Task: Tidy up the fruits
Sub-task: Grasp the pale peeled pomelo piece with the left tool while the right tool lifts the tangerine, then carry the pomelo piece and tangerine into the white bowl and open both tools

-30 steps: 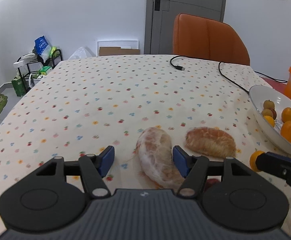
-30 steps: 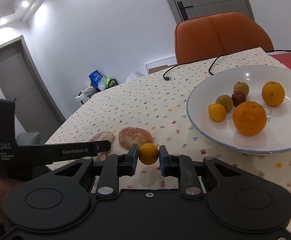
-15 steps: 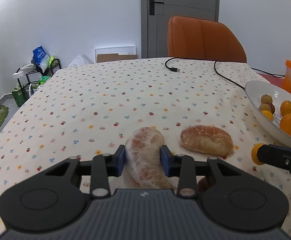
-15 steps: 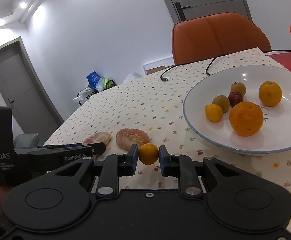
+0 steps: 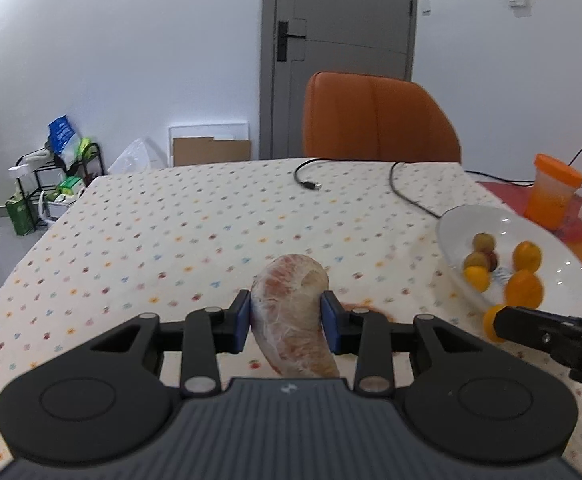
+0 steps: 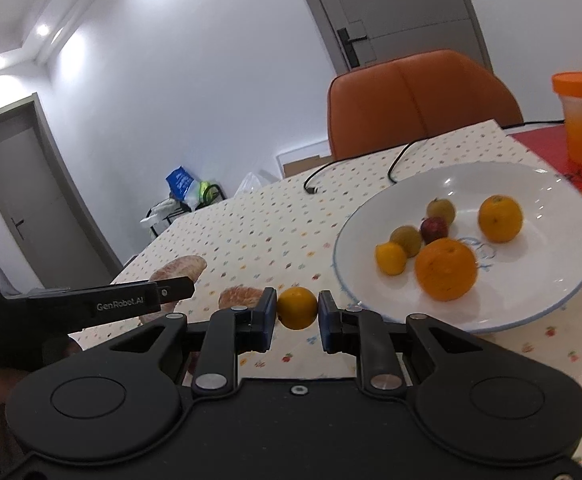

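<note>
Since 1 second back: left gripper (image 5: pixel 285 322) gone from spread beside the peeled pomelo segment (image 5: pixel 291 312) to pinching it across the middle, both blue pads pressed into the pale flesh; segment now off the dotted tablecloth (image 5: pixel 195 240), tip poking forward. Right gripper (image 6: pixel 297 314) unchanged, pressed tight on the small orange (image 6: pixel 297 307), just short of the white plate (image 6: pixel 547 304). 2nd pomelo segment (image 6: pixel 240 298) lying on the cloth, near the plate. 6 fruits already in the plate.

Handling, as a judgement: segment soft, membrane thin and likely slick, easily bruised or torn; best held at the thick middle as now, gently, kept level. Small orange firm, light, round; liable to roll on release, so best let go low over the plate.
</note>
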`<state>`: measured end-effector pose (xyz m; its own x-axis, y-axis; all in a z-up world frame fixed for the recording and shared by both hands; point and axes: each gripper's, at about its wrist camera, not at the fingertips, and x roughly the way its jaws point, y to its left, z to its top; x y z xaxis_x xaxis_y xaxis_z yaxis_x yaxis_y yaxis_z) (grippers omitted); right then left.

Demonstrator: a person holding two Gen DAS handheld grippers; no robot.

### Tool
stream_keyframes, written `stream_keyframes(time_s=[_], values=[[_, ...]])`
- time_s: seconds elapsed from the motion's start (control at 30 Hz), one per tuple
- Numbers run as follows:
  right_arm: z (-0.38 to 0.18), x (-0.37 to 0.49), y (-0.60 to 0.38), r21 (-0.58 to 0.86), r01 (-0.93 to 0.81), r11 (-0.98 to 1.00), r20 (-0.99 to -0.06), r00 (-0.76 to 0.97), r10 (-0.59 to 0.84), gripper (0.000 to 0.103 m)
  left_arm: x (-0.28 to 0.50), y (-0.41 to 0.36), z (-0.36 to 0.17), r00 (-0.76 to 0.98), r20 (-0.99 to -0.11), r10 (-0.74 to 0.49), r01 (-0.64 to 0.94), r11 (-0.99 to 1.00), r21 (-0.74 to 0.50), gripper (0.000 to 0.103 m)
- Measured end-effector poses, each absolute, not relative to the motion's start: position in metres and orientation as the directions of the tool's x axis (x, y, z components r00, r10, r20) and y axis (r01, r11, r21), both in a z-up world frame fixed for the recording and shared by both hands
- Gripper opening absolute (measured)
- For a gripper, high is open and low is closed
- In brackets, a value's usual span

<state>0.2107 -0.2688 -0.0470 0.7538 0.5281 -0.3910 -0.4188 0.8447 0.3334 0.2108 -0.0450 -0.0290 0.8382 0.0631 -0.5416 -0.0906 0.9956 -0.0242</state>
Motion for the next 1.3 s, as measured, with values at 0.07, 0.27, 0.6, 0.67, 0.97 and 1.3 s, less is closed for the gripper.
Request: stream_keyframes(time_s=[0.07, 0.27, 0.6, 0.67, 0.97, 1.3], values=[[-0.044, 0.21, -0.275, 0.332, -0.411, 0.849, -0.385, 0.763, 0.52, 0.021, 0.211, -0.052, -0.026, 0.843, -0.536, 0.051, -0.079, 0.997, -0.028, 0.035], [-0.039, 0.208, -0.294, 0.328, -0.383, 0.864, -0.369, 0.79, 0.49, 0.021, 0.214, -0.072, -0.019, 0.852, -0.523, 0.009, -0.032, 0.999, -0.033, 0.035], [-0.036, 0.206, -0.331, 0.335, -0.316, 0.888, -0.353, 0.832, 0.429, 0.021, 0.223, -0.111, -0.014, 0.855, -0.515, -0.054, 0.044, 0.999, -0.032, 0.035], [-0.036, 0.207, -0.338, 0.336, -0.303, 0.892, -0.352, 0.838, 0.418, 0.021, 0.226, -0.119, -0.015, 0.854, -0.516, -0.062, 0.057, 0.998, -0.027, 0.036], [-0.036, 0.217, -0.365, 0.337, -0.248, 0.908, -0.341, 0.867, 0.364, 0.021, 0.242, -0.146, -0.017, 0.848, -0.523, -0.085, 0.095, 0.995, -0.008, 0.035], [-0.04, 0.214, -0.386, 0.367, -0.207, 0.907, -0.332, 0.882, 0.336, 0.028, 0.255, -0.173, -0.022, 0.841, -0.53, -0.11, 0.138, 0.99, 0.013, 0.036]])
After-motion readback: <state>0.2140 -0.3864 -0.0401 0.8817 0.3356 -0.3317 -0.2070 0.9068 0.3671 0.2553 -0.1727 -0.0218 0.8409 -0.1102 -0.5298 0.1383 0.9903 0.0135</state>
